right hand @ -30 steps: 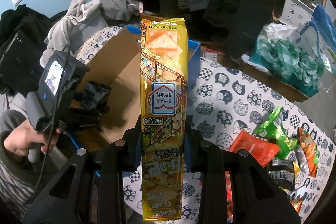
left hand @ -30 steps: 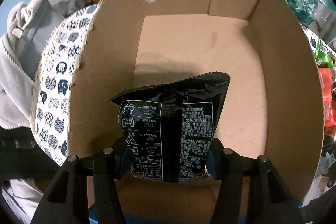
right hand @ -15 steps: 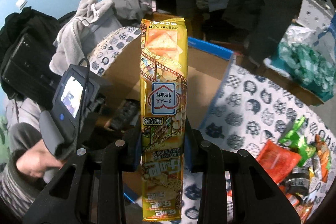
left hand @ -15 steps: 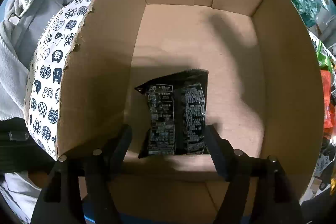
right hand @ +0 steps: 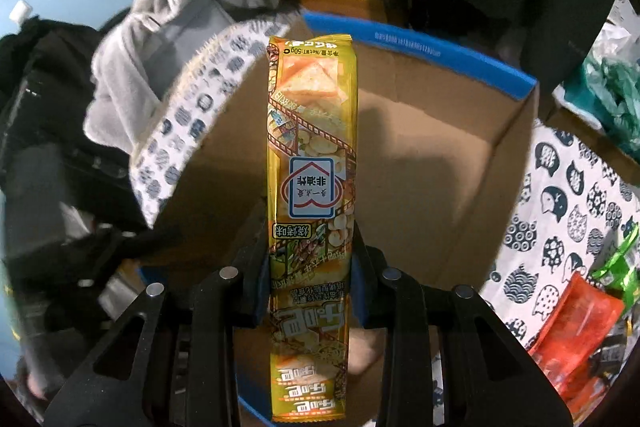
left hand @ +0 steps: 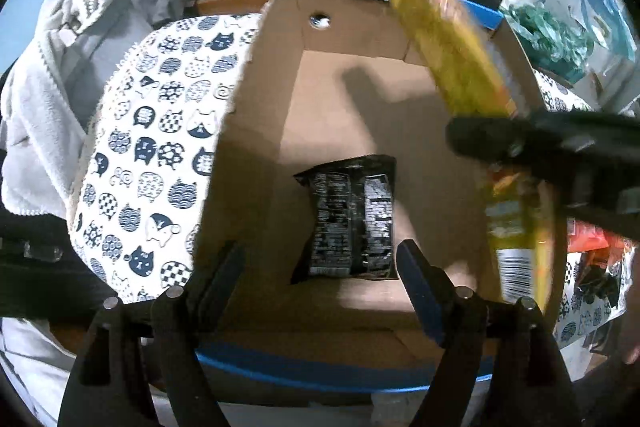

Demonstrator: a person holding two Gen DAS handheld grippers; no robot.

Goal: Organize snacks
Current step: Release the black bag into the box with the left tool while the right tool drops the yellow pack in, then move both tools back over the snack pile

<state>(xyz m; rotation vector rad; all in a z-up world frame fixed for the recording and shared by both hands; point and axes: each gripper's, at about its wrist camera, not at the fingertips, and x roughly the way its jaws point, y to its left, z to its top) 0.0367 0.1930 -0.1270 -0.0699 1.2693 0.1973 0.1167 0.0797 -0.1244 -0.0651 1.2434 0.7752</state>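
The left claw (left hand: 320, 267) has drawn back and up since a moment ago: its fingers, then low inside the cardboard box (left hand: 256, 155), now stand spread and empty above the near rim, and the black snack packet (left hand: 352, 219) it was carrying lies flat on the box floor just ahead of and between the fingertips, apart from both. The right claw (right hand: 310, 279) has come across over the box; it stays pinched on the long yellow cracker packet (right hand: 312, 167), which stands upright between its fingers and, in the left wrist view, shows as a blurred yellow band (left hand: 444, 55) slanting over the box's right wall, ahead and right of the left claw. That packet and the dark body of the right claw (left hand: 560, 151) screen part of the right wall there. Left of the box the cat-print cloth (left hand: 160, 155) covers the table, with grey clothing (left hand: 60, 99) heaped beyond it. To the right of the right claw, an orange packet (right hand: 572, 323) and a green packet (right hand: 616, 267) lie on the cloth.
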